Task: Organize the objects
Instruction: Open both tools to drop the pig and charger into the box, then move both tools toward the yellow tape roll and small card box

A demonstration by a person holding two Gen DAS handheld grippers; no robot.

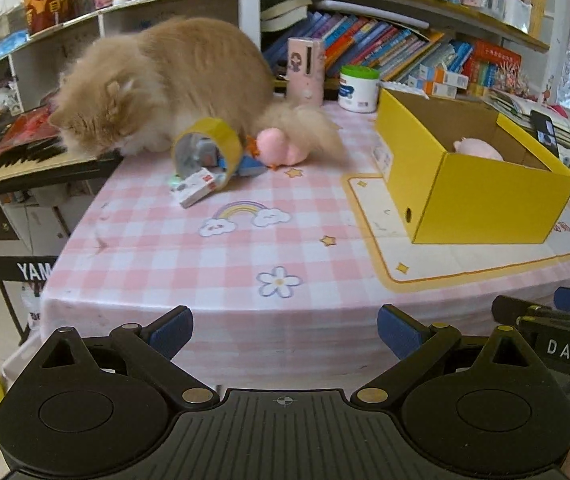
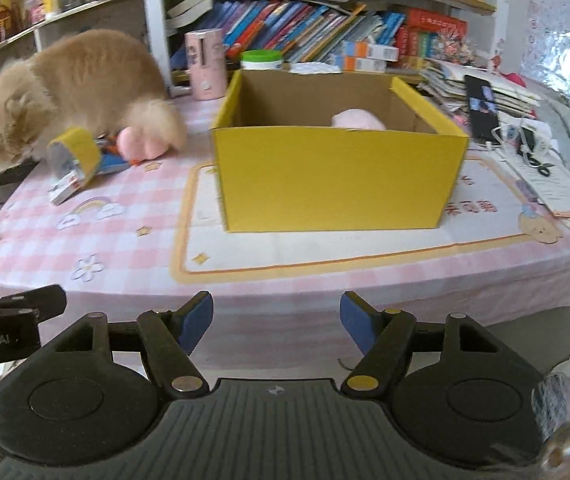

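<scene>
Yellow box (image 2: 337,180) untouched; right gripper (image 2: 277,320) parted, empty.

Tablecloth (image 1: 189,264): we see pink and white checks, printed with a rainbow, clouds, stars and a flower.
Box (image 2: 337,180): we see yellow outside, brown cardboard inside.
Plush toy (image 1: 279,148): we see pink, by the cat's tail.
Cat (image 1: 173,80): we see fluffy ginger-cream fur.
Tape roll (image 1: 221,136): we see yellow.
Jar (image 1: 359,90): we see white with a green lid.
Gripper pads (image 1: 171,334): we see blue on black arms.
</scene>
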